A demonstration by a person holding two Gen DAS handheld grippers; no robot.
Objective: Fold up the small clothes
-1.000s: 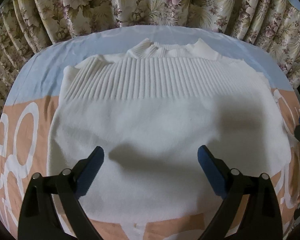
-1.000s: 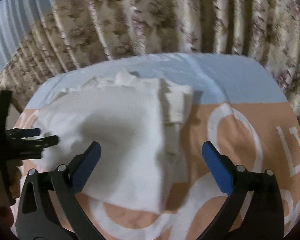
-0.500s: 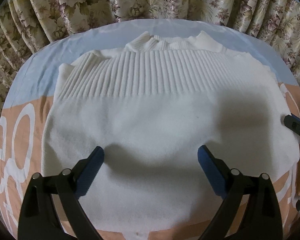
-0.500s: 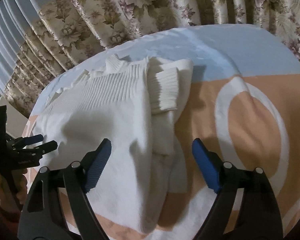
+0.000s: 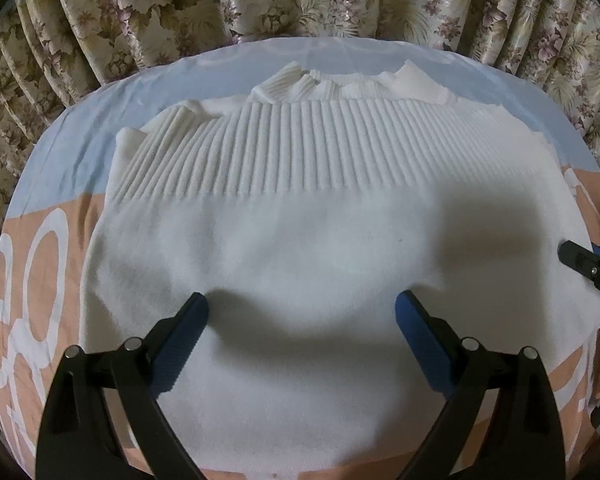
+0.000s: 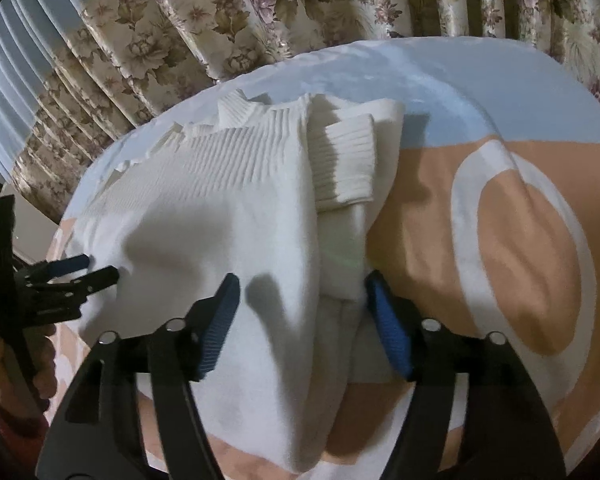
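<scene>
The white sweater (image 5: pixel 320 248) lies flat across the bed (image 5: pixel 60 128), ribbed collar toward the curtained far edge, and since a second ago the right gripper (image 6: pixel 300 300) has dropped onto its right side, where a cuffed sleeve (image 6: pixel 346 164) is already folded in. Its fingers (image 6: pixel 220 312) are closing from wide open around that doubled edge, cloth between them though the pads do not look pressed home yet, so I judge the next fold is being set up. The left gripper (image 5: pixel 302 320) hovers wide open over the lower middle, holding nothing.
</scene>
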